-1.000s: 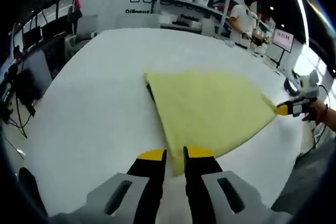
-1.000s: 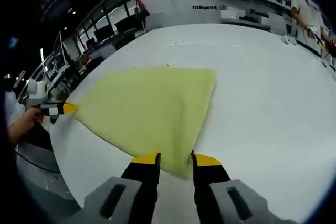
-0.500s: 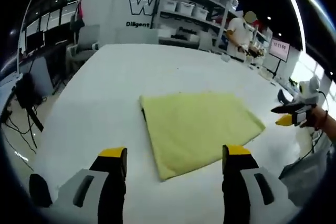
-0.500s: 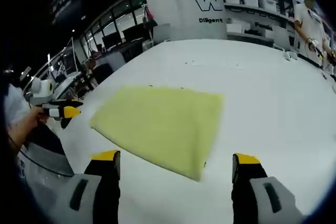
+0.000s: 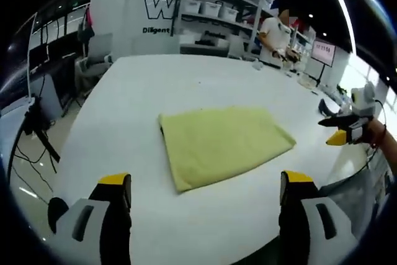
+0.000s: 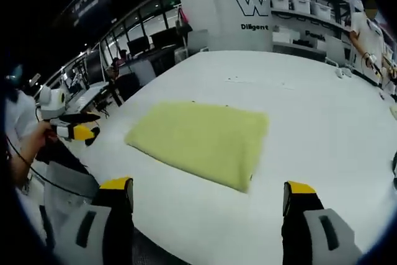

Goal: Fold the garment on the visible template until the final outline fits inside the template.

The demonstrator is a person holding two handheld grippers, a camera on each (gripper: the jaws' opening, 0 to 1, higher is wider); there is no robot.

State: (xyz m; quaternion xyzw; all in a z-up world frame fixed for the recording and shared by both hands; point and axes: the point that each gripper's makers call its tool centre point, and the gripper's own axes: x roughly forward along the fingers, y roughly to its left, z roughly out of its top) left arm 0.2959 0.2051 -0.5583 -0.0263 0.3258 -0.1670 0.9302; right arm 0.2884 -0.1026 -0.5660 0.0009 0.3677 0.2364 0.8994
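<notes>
Garment (image 5: 220,144): pale yellow, soft, matte, fleece-like nap. Folded flat into a rough rectangle w/ rounded corners, edges slightly thick where layers stack. Lies near the middle of the table (image 5: 155,85), nothing touching it. Same cloth in right gripper view (image 6: 201,141), long side running across, near corner blunt. A thin dark line shows along its left edge in left gripper view; cannot tell if that is the template or shadow.

Table: big, white, smooth, matte, curved outer rim. Bare white margin all round the garment, widest on the far side. Near rim falls away just past the fingers in both views.

Left gripper (image 5: 205,181): fingers wide apart, holding nothing, black w/ yellow tips, grey housings. Hangs above the near table edge, garment between and beyond the tips, clear gap to it. In right gripper view it (image 6: 74,130) sits off the table's left rim, held in a hand (image 6: 28,147), well apart from the cloth.

Right gripper (image 6: 208,187): fingers also wide, empty, same black/yellow build. Garment ahead, not touched. In left gripper view it (image 5: 341,131) is past the table's right rim, held in a hand (image 5: 375,134).

Around: white wall w/ large dark lettering (image 5: 158,10), shelving w/ white bins (image 5: 214,10), a person in a white top (image 5: 273,35) standing by the far end. Chair (image 5: 93,60) and cables (image 5: 31,147) off the left rim. Small items on the far right table corner, too small to tell.
</notes>
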